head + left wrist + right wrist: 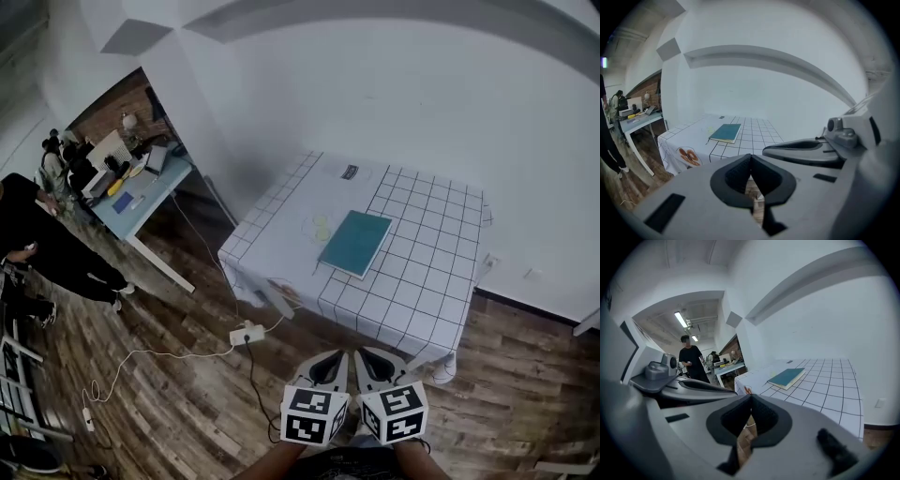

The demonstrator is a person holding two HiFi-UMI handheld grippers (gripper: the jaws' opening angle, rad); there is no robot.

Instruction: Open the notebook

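- Presently my left gripper (751,157) has its jaws together with nothing between them; only floor shows through the gap.
- My right gripper (751,400) is likewise closed and empty.
- Both are held side by side, low in the head view and pointed toward the table (424,281), well apart from it. I judge this to be an approach posture, with no contact made.
- The notebook (355,242) lies flat and closed, teal cover up, near the middle of the checked cloth, angled to the grid lines. Its placement away from the edges leaves bare cloth on every side, which should allow a jaw to reach a cover edge.
- Task status, in my judgement: not started; the cover is still down.
- Count: two grippers, one notebook, one table bearing it.
- Also noted: one small dark item (350,172) at the far edge, one power strip (247,333) on the floor, and one desk (150,197) off to the left.
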